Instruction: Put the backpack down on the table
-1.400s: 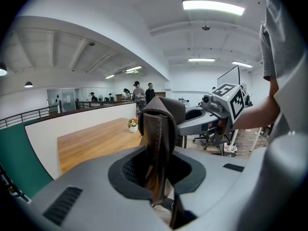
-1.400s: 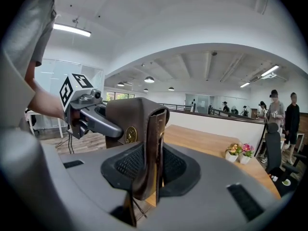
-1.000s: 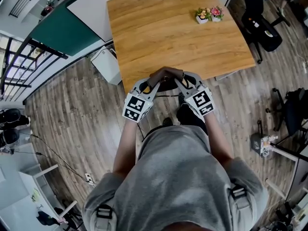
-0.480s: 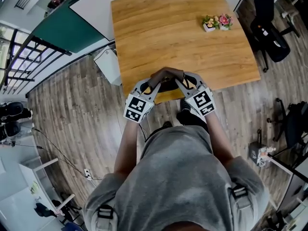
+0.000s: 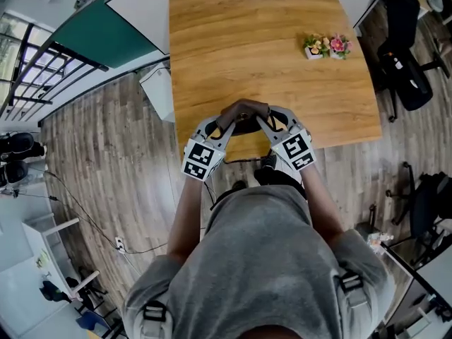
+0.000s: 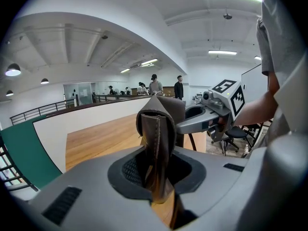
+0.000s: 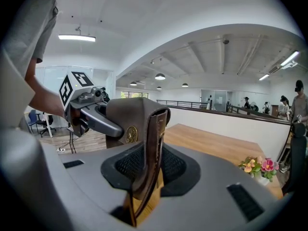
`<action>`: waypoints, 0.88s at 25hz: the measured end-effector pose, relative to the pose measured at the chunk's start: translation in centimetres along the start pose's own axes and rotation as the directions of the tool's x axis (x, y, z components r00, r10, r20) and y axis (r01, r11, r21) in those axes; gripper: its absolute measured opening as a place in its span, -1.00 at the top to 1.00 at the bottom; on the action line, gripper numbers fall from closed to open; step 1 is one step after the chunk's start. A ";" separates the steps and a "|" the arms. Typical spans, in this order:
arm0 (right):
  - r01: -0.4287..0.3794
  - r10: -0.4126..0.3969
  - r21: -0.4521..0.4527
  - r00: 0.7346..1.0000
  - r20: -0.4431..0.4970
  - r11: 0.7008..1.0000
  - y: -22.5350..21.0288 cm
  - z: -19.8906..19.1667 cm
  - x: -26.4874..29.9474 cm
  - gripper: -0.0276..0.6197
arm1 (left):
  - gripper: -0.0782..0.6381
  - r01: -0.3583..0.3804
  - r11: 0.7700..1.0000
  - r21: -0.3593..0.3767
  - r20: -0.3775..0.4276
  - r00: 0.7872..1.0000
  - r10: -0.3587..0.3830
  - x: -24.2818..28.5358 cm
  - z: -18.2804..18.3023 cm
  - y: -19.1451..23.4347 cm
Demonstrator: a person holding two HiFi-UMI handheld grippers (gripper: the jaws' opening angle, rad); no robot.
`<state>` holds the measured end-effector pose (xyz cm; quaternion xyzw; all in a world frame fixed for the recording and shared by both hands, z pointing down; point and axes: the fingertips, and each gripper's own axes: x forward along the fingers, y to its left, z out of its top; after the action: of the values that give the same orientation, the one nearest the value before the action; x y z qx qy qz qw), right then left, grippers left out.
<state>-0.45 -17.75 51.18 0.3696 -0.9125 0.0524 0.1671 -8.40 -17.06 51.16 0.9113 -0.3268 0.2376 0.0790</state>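
I hold a brown leather backpack [image 5: 244, 111] by its top between both grippers, just over the near edge of the wooden table [image 5: 261, 48]. In the head view my left gripper [image 5: 224, 124] grips its left side and my right gripper [image 5: 263, 123] its right side. A brown leather strap [image 6: 157, 143] stands pinched between the jaws of the left gripper [image 6: 156, 172]. The right gripper [image 7: 144, 174] is likewise shut on a leather strap [image 7: 150, 143], beside a gold emblem [image 7: 130, 134]. Most of the bag's body hangs hidden below the grippers.
Two small flower pots [image 5: 326, 46] stand at the table's far right. A white box [image 5: 159, 94] sits on the floor by the table's left side. Black office chairs [image 5: 406, 69] stand to the right. A green and white barrier [image 5: 106, 37] lies beyond the far left.
Both grippers and the backpack have moved forward together, from in front of the table's near edge to just over it. The grips have not changed.
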 end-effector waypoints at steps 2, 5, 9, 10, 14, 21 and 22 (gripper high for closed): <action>-0.026 0.026 -0.008 1.000 -0.003 1.000 -0.7 -0.1 0.6 0.62 | 0.55 -0.020 1.000 -0.013 -0.008 1.000 0.020 0.6 0.0 0.4; -0.063 0.063 -0.020 0.998 -0.002 0.998 -1.7 -0.1 1.4 0.62 | 0.55 -0.051 0.998 -0.030 -0.016 0.999 0.051 1.3 0.2 1.0; -0.110 0.110 -0.046 0.994 0.000 0.993 -2.7 0.2 2.3 0.62 | 0.55 -0.100 0.994 -0.045 -0.008 0.995 0.099 2.0 0.6 1.8; -0.118 0.118 -0.055 0.993 0.000 0.991 -2.9 0.2 2.5 0.62 | 0.55 -0.110 0.993 -0.050 -0.010 0.994 0.109 2.2 0.7 1.9; -0.142 0.142 -0.094 0.990 -0.003 0.985 -3.5 0.3 3.0 0.62 | 0.55 -0.135 0.989 -0.065 -0.025 0.991 0.133 2.6 0.6 2.1; -0.163 0.164 -0.114 0.986 -0.003 0.980 -4.2 0.5 3.7 0.62 | 0.55 -0.153 0.986 -0.072 -0.030 0.988 0.151 3.3 0.9 2.9; -0.164 0.165 -0.115 0.986 -0.003 0.980 -4.4 0.5 3.8 0.62 | 0.55 -0.152 0.986 -0.070 -0.030 0.988 0.151 3.5 0.9 3.0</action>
<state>-0.10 -23.57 51.92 0.2828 -0.9421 0.0124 0.1800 -7.64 -21.63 51.97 0.8774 -0.4025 0.2419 0.0976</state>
